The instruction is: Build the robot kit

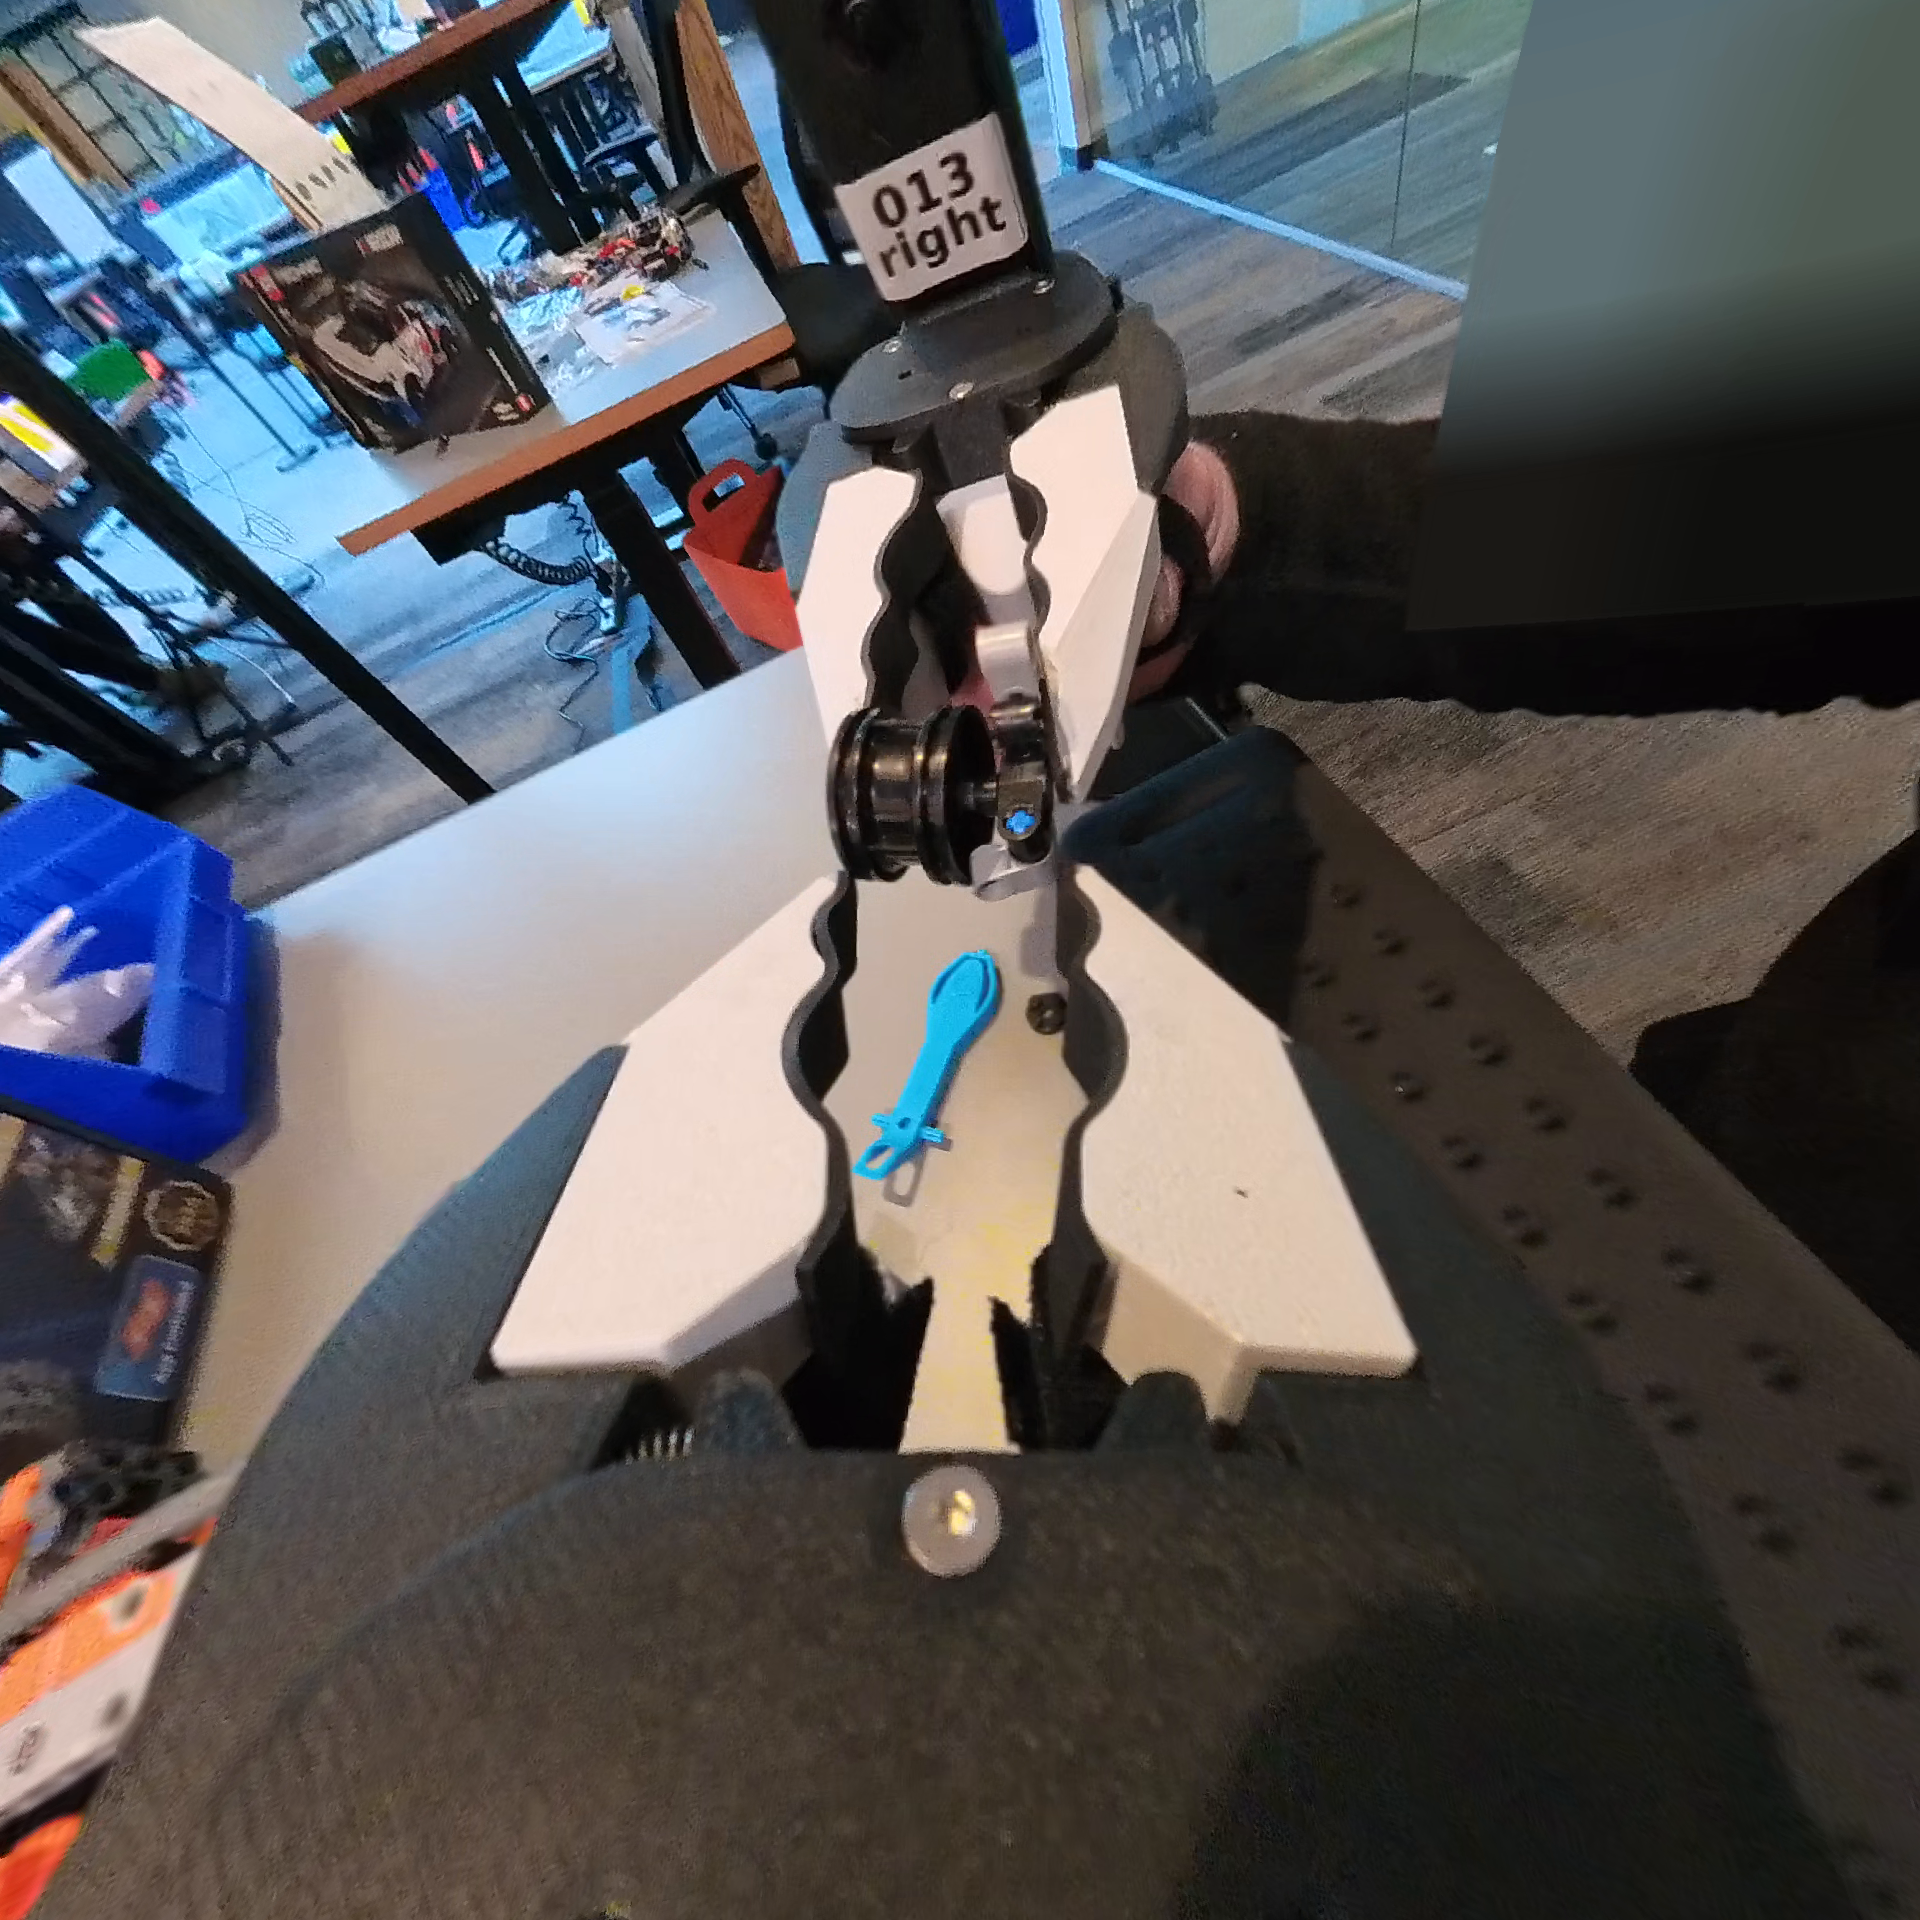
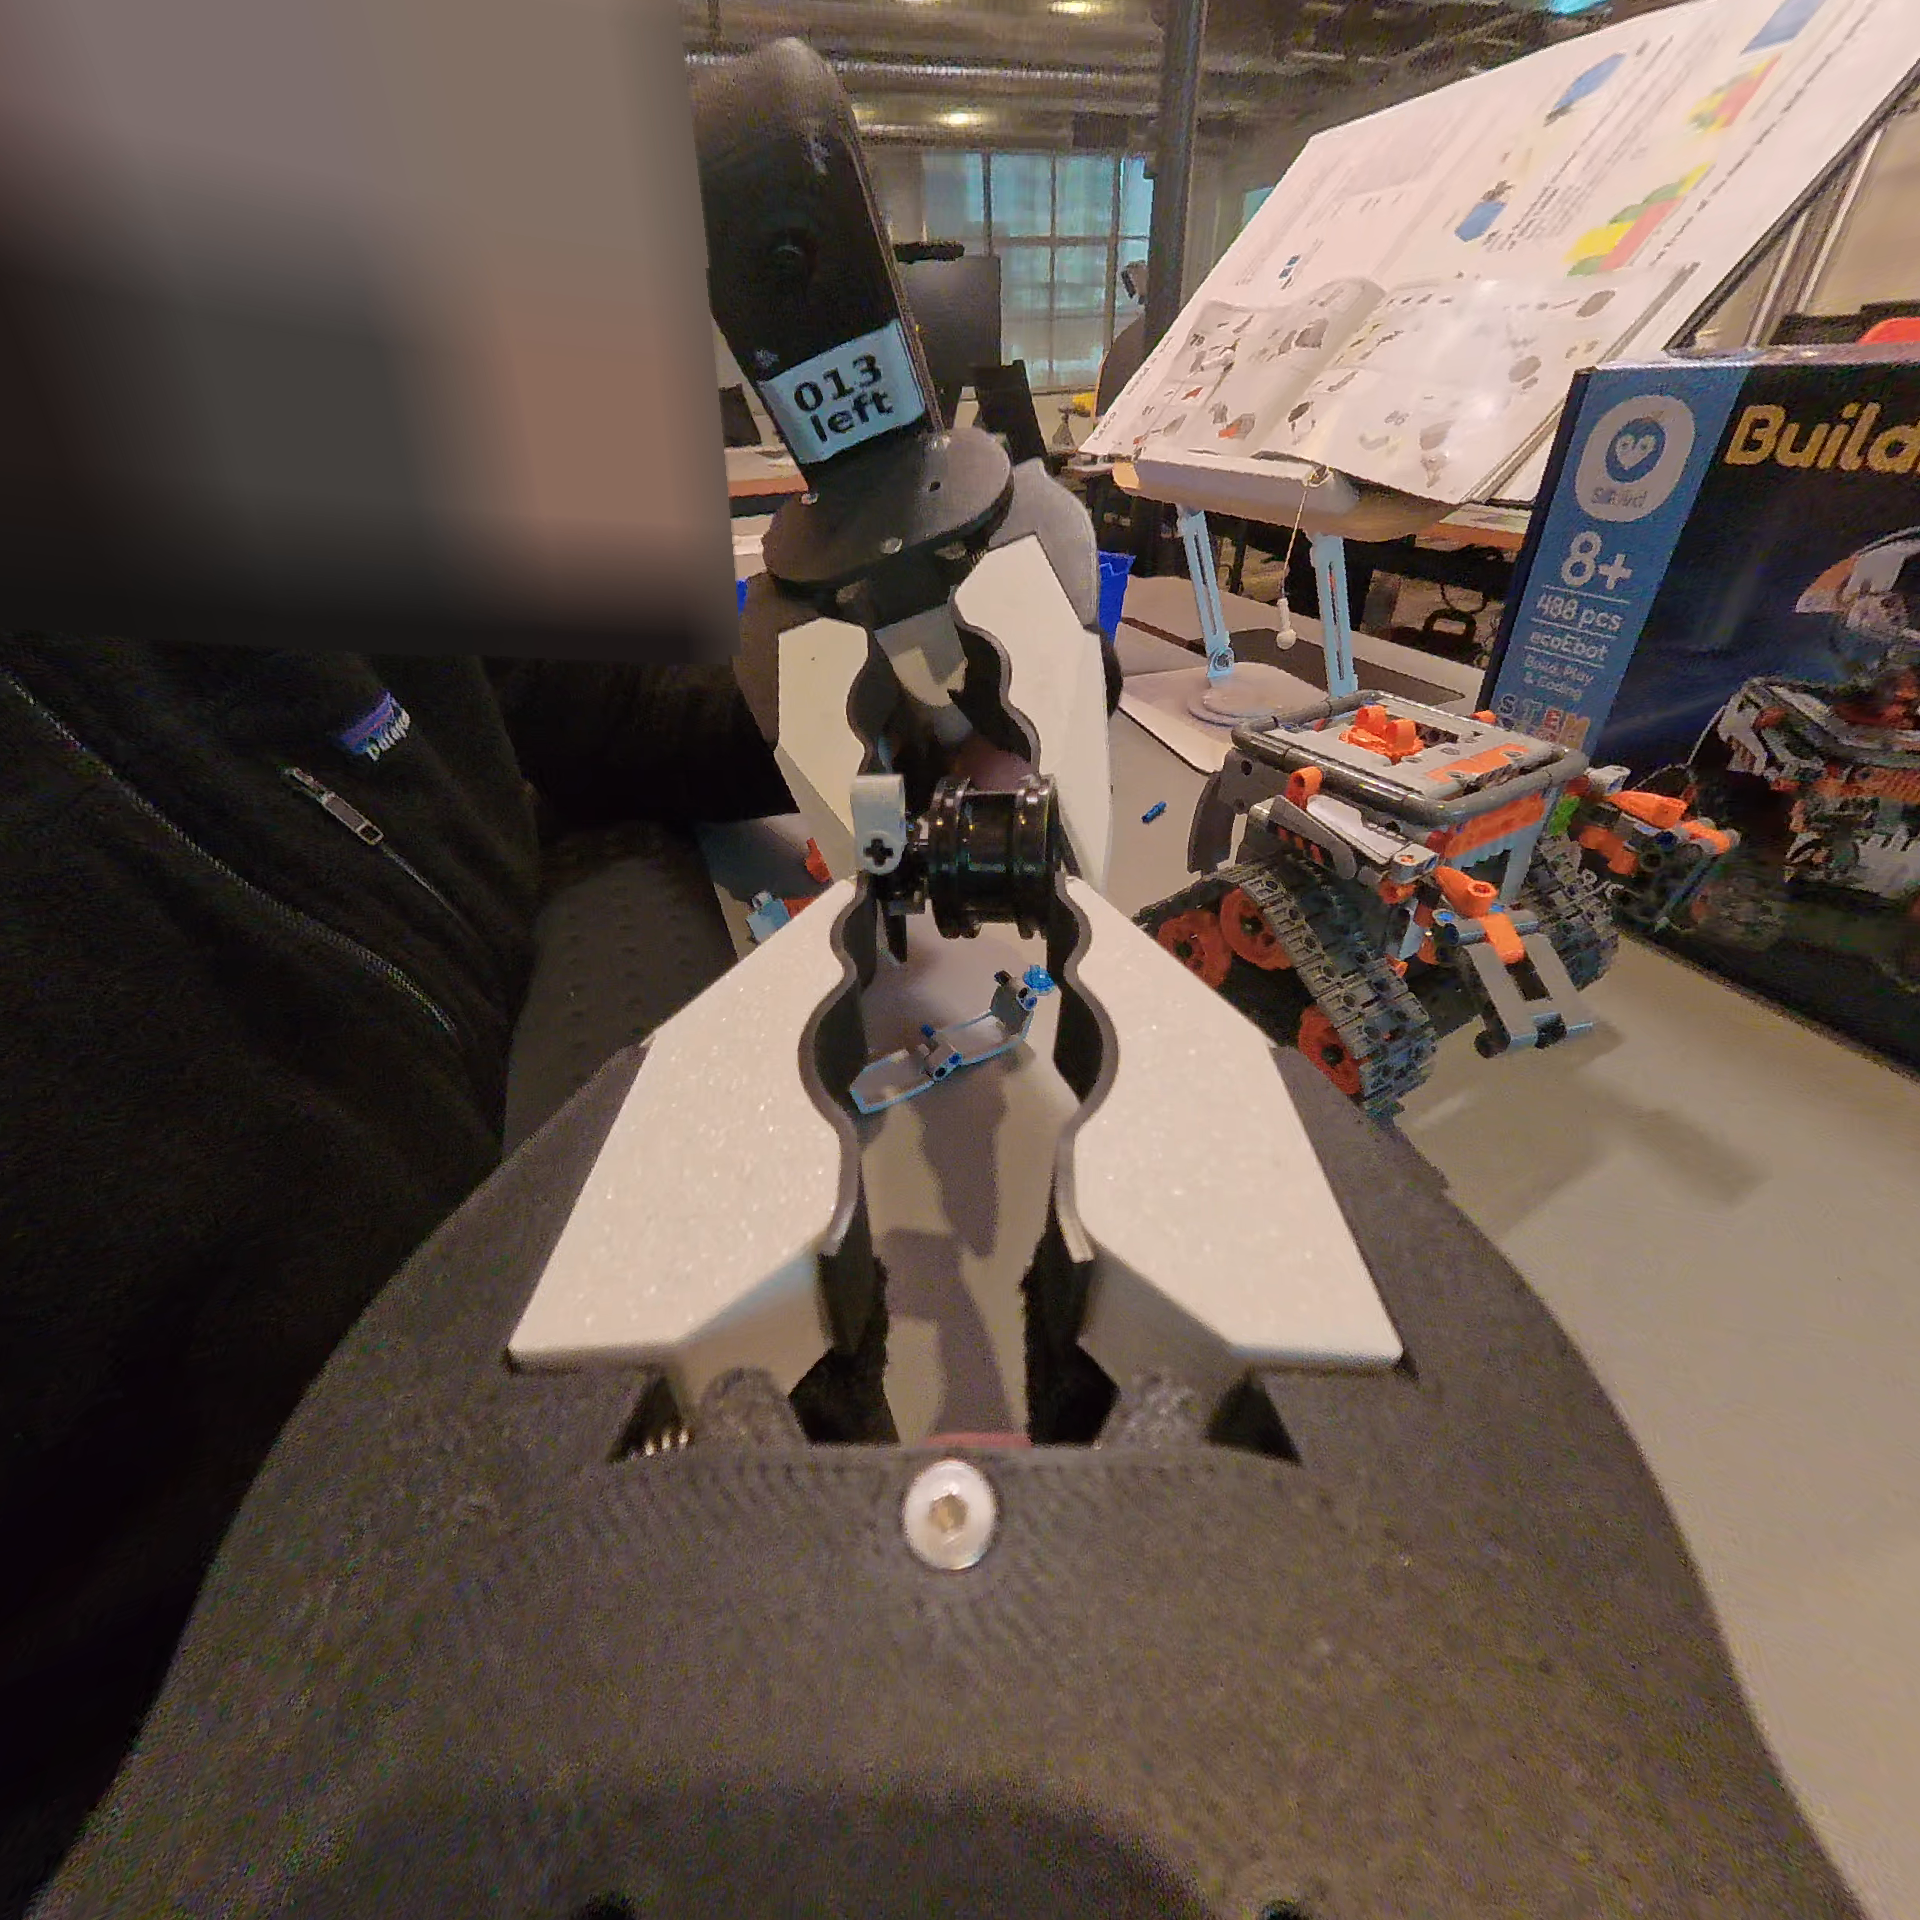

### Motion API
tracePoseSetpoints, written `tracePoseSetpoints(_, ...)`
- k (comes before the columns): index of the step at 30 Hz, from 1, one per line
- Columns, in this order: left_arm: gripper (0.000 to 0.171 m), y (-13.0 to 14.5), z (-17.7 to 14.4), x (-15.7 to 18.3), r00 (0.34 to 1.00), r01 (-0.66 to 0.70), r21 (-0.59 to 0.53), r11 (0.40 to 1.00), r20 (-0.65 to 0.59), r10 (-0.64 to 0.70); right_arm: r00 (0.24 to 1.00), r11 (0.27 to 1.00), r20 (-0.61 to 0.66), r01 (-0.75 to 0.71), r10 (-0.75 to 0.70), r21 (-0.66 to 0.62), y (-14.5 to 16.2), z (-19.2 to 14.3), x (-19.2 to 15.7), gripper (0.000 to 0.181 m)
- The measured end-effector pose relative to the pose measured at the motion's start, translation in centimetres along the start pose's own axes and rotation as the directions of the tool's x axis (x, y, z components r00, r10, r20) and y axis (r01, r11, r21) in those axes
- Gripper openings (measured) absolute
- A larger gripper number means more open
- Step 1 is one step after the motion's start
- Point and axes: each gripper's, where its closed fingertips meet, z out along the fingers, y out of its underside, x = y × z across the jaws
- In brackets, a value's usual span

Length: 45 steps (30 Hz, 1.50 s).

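Observation:
A black wheel hub on an axle, joined to a small grey beam with a blue pin, hangs above the white table. My left gripper meets it from below in the left wrist view. My right gripper meets it tip to tip from above. Both stand part closed, about as wide as the wheel and beam together. In the right wrist view the wheel sits between my right gripper's tips, with the left gripper opposite. A light-blue spoon-shaped tool lies below.
A grey frame piece with blue pins lies on the table. An orange-and-grey tracked model, its box and an open booklet on a stand are at the right. A blue bin, a black perforated board and a person in a black jacket are close.

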Motion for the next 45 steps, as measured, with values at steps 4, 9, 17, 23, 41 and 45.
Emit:
tracePoseSetpoints(4, 0.024, 0.2, 0.4, 0.2, 0.994, 0.104, 0.051, 0.993, -0.035, -0.102, 0.997, 0.998, -0.062, 0.041, -0.038, 0.049, -0.5, -0.1, 0.6, 0.03)
tracePoseSetpoints(9, 0.017, -0.6, 0.7, -1.0, 0.979, 0.202, 0.15, 0.968, -0.014, -0.203, 0.991, 0.992, -0.125, 0.062, -0.049, 0.106, -0.6, -0.5, 1.8, 0.03)
tracePoseSetpoints(17, 0.014, 0.0, 0.9, -2.2, 0.98, 0.122, 0.137, 0.983, 0.141, -0.142, 0.958, 0.983, -0.256, 0.158, -0.129, 0.095, -0.8, -0.4, 2.8, 0.03)
tracePoseSetpoints(23, 0.013, 0.0, 0.5, -3.6, 0.955, 0.069, 0.107, 0.992, 0.28, -0.097, 0.924, 0.981, -0.354, 0.18, -0.144, 0.069, -1.1, -0.3, 3.6, 0.029)
tracePoseSetpoints(41, 0.0, 0.9, -0.6, -6.9, 0.88, 0.122, 0.104, 0.987, 0.449, -0.156, 0.567, 0.931, -0.752, 0.318, -0.338, -0.178, -2.2, 1.0, 6.5, 0.029)
tracePoseSetpoints(45, 0.003, 0.7, -1.0, -7.0, 0.904, 0.082, 0.115, 0.99, 0.41, -0.122, 0.706, 0.975, -0.686, 0.222, -0.176, -0.021, -2.2, 1.0, 6.4, 0.029)
